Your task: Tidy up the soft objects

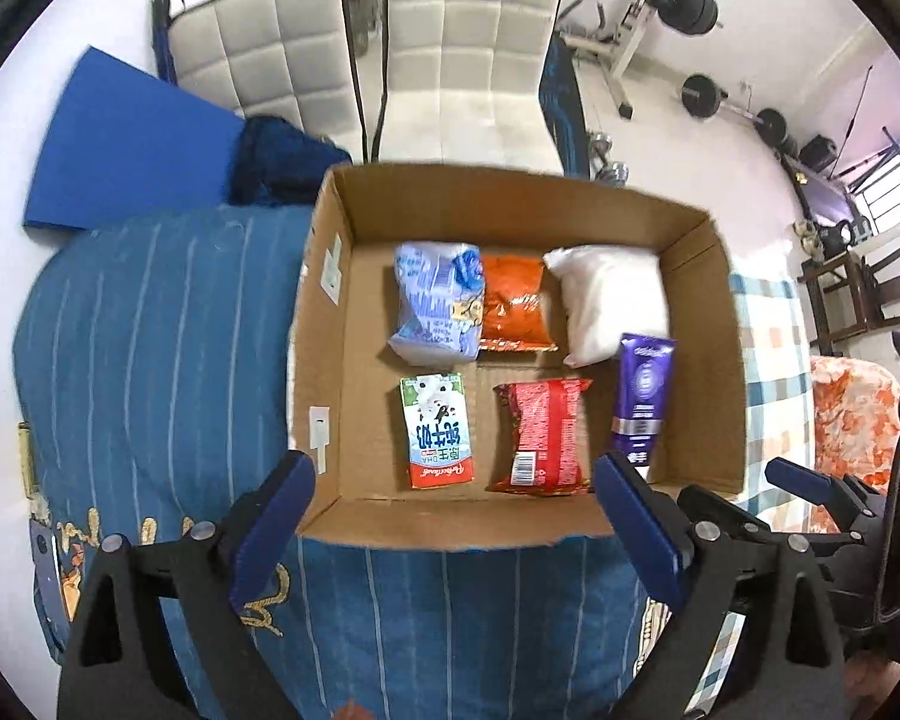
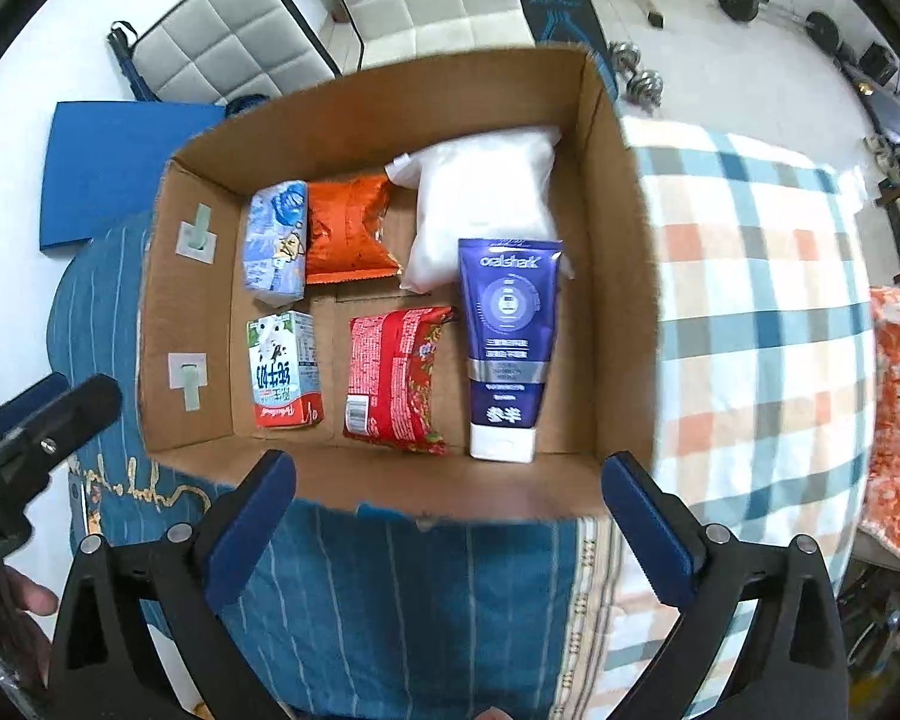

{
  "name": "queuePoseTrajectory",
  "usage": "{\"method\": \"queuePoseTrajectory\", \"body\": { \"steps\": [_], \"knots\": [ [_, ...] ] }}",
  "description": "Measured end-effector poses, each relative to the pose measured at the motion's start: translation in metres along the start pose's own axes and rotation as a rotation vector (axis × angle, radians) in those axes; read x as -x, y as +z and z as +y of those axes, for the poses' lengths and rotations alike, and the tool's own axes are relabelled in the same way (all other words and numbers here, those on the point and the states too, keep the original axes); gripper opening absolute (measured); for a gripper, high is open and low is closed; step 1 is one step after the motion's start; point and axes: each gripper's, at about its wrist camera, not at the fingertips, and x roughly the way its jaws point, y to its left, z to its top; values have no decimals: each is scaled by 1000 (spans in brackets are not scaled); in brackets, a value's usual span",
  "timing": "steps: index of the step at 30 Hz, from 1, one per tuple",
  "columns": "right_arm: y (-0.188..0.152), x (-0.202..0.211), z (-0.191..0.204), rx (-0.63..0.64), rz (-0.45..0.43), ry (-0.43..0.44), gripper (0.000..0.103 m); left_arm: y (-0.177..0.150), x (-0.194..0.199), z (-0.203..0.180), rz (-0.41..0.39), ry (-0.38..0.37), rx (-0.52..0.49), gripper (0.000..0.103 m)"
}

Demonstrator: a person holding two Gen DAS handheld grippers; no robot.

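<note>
An open cardboard box rests on a blue striped blanket. Inside lie a light blue tissue pack, an orange snack bag, a white bag, a milk carton, a red noodle packet and a purple tube. My left gripper is open and empty above the box's near wall. My right gripper is open and empty above the near wall too.
The blue striped blanket lies left and in front of the box, a checked cloth to its right. A blue mat, white quilted chairs and barbell weights stand behind. An orange patterned cloth lies far right.
</note>
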Motion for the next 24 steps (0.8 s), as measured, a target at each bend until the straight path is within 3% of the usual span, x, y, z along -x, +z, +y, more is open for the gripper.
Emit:
{"method": "queuePoseTrajectory", "body": {
  "steps": [8,24],
  "knots": [
    [-43,74,-3,28,-101,-6,103,-35,64,-19,-117,30,-28,96],
    [-149,238,-3,60,-348,-31,103,-101,173,-34,-260,23,-25,96]
  ]
}}
